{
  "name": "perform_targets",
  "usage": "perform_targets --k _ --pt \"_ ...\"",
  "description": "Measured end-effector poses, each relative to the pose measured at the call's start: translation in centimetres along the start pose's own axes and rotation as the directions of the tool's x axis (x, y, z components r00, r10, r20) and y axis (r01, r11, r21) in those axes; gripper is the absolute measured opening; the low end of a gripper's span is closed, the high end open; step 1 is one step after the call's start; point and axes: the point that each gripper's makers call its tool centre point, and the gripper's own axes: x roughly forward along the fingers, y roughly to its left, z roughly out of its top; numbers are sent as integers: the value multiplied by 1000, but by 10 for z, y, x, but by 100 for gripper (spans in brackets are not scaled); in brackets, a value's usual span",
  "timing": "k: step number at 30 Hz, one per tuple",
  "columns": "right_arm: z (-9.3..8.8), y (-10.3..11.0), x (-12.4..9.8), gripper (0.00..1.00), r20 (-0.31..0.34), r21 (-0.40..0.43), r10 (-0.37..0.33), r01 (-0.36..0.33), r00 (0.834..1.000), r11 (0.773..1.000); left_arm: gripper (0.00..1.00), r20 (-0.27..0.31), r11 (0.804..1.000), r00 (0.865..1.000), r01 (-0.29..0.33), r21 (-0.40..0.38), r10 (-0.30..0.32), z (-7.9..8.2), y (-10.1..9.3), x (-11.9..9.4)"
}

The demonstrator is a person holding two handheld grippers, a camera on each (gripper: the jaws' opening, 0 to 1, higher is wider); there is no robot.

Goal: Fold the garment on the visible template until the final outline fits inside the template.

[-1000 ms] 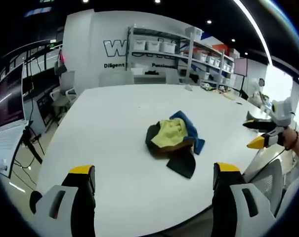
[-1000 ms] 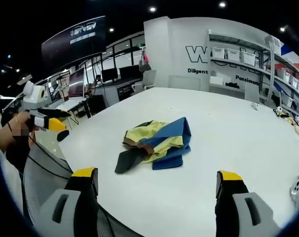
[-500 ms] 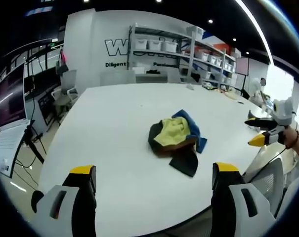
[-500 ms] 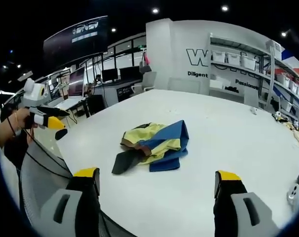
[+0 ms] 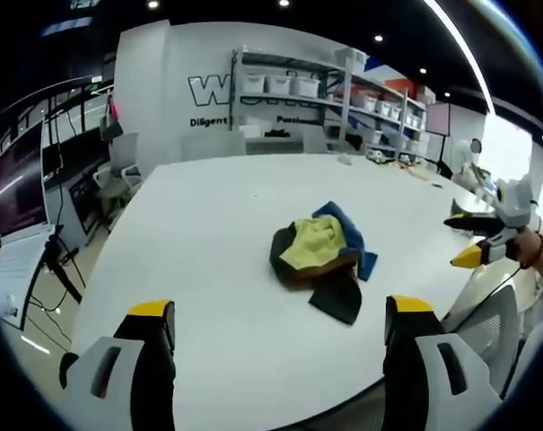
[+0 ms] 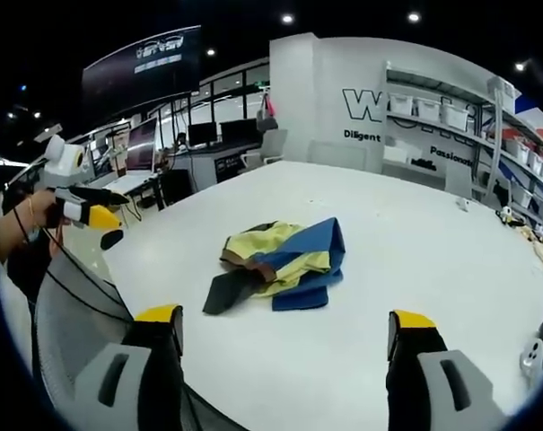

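My left tool [image 5: 275, 314] is spread wide with nothing between its yellow-tipped jaws, and my right tool [image 6: 284, 325] is the same, open and empty. Both hang back off the near edge of the large white table [image 5: 208, 233], I judge so I can take in the whole cloth before choosing a grip. Ahead of both tools, well apart from them, lies the one crumpled garment of yellow, blue, brown and black fabric [image 5: 323, 260], bunched in a heap near mid-table. I can make out no template outline on the table. One garment, two tools; folding has not begun.
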Motion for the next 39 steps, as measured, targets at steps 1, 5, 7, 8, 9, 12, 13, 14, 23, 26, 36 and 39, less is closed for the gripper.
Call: perform_targets --k 1,5,7,8,9,12,13,14,23,26,36,39 --pt "-1 0 0 94 -5 1 1 -1 1000 1000 95 -1 1000 1000 2 -3 -2 0 0 0" --pt "-1 2 0 95 -9 -12 2 -2 1000 1000 95 -11 1000 1000 3 -3 -3 -2 -1 2" --pt "-2 2 -1 96 -9 -17 0 0 1000 1000 95 -8 1000 1000 4 -5 -4 -1 -1 3" --pt "-2 2 -1 96 -9 -18 0 0 1000 1000 95 -9 1000 1000 7 -6 -7 -1 -1 3" --pt "-2 2 -1 96 -10 -18 0 0 1000 1000 95 -9 1000 1000 9 -6 -9 -1 -2 3" --pt "-2 2 0 96 -13 -19 -2 1 1000 1000 95 -9 1000 1000 9 -6 -9 0 -1 3" --pt "-3 2 1 96 -14 -17 -2 1 1000 1000 95 -8 1000 1000 9 -6 -9 0 -1 2" --pt "-2 2 1 96 -13 -15 -1 1 1000 1000 95 -4 1000 1000 7 -8 -7 1 0 2" --pt "1 2 0 96 2 -7 -4 4 1000 1000 93 0 1000 1000 10 -10 -10 1 -1 4" --pt "0 4 2 96 -6 -13 2 -2 1000 1000 93 -2 1000 1000 11 -9 -11 1 0 4" --pt "11 9 14 91 2 -51 21 -21 1000 998 93 -4 1000 1000 6 -10 -6 1 0 5" --pt "12 12 19 89 8 -65 28 -28 1000 997 92 -3 1000 1000 6 -14 -6 1 0 6"
